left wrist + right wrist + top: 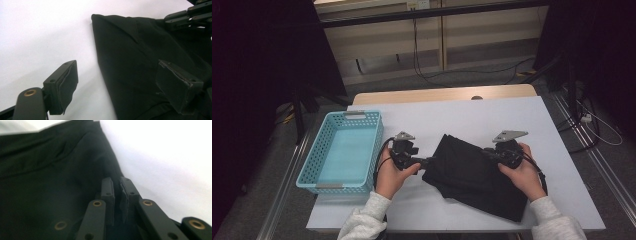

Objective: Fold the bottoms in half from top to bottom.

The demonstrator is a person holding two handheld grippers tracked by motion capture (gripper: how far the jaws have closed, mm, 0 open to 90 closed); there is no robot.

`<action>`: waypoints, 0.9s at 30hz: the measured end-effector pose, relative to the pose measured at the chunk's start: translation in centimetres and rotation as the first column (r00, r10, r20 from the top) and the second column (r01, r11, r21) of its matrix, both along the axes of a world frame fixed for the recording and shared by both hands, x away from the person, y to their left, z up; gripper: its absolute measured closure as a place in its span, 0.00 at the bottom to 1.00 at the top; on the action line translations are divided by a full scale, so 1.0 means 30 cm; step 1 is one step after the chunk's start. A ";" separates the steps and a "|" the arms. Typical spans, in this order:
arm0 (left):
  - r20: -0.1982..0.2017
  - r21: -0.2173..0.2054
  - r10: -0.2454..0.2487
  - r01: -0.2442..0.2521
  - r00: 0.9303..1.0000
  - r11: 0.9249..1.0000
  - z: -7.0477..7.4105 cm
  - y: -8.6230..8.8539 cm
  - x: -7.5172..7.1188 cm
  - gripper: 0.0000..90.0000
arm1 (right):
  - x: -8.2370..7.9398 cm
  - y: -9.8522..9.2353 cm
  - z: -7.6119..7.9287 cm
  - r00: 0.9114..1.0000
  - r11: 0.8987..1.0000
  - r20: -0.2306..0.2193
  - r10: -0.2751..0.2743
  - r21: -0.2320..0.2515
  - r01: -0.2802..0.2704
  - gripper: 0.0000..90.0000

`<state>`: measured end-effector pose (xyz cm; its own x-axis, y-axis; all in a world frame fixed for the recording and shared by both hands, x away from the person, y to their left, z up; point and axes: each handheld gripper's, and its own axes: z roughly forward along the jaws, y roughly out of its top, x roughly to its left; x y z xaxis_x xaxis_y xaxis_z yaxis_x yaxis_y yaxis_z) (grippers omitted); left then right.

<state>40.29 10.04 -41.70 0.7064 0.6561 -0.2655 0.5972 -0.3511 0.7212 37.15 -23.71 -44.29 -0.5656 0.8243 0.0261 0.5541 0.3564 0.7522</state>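
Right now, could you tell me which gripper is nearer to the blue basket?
Left. The left gripper sits between the blue basket and the black cloth, at the cloth's left edge; the right gripper is at the cloth's far side from the basket.

We can't really tell if the right gripper [117, 195] has any of the black cloth [474, 172] pinched: its jaws sit nearly together at the cloth's edge, but the gap between them is dark and that view is blurry. On the cloth's far side from it, the left gripper [120, 85] has one jaw over the fabric, and the picture's edge cuts that jaw's base off. The cloth runs off the frame in both gripper views.
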 end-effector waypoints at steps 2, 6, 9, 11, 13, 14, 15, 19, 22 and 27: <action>0.001 0.002 0.000 0.000 1.000 1.000 0.000 0.000 0.001 0.21 | -0.004 -0.006 0.012 1.000 1.000 0.006 -0.005 0.019 0.004 0.91; -0.001 0.001 -0.006 0.006 1.000 1.000 0.003 0.000 0.001 0.21 | -0.016 -0.008 0.034 1.000 1.000 0.019 -0.002 0.026 0.002 0.91; 0.004 -0.001 -0.001 0.001 1.000 1.000 0.004 0.000 -0.001 0.21 | -0.024 -0.013 0.045 1.000 0.999 0.018 -0.006 0.032 0.005 0.92; 0.003 -0.001 -0.001 0.001 1.000 1.000 0.004 0.001 -0.001 0.21 | -0.029 -0.018 0.052 1.000 0.999 0.017 -0.009 0.047 0.008 0.91; 0.003 0.000 0.000 0.000 1.000 1.000 0.004 0.001 -0.001 0.21 | -0.028 -0.020 0.048 1.000 0.999 0.011 -0.012 0.047 0.011 0.91; 0.003 0.000 -0.001 0.001 1.000 1.000 0.005 0.001 -0.001 0.21 | -0.026 -0.020 0.043 1.000 0.999 0.000 -0.013 0.038 0.013 0.92; 0.002 0.001 -0.004 0.004 1.000 1.000 0.005 0.001 -0.002 0.21 | -0.026 -0.019 0.039 1.000 0.999 -0.008 -0.011 0.036 0.011 0.92; 0.004 0.000 -0.004 0.004 1.000 1.000 0.006 0.000 -0.001 0.21 | -0.034 -0.023 0.046 1.000 0.999 -0.008 -0.012 0.042 0.013 0.92; 0.005 0.002 -0.002 0.002 1.000 1.000 0.004 0.001 0.000 0.21 | -0.044 -0.034 0.051 1.000 0.999 -0.010 -0.014 0.047 0.014 0.92; 0.007 -0.001 -0.003 0.003 1.000 1.000 0.010 0.002 -0.002 0.21 | -0.062 -0.065 0.062 1.000 0.998 -0.015 -0.025 0.065 0.026 0.92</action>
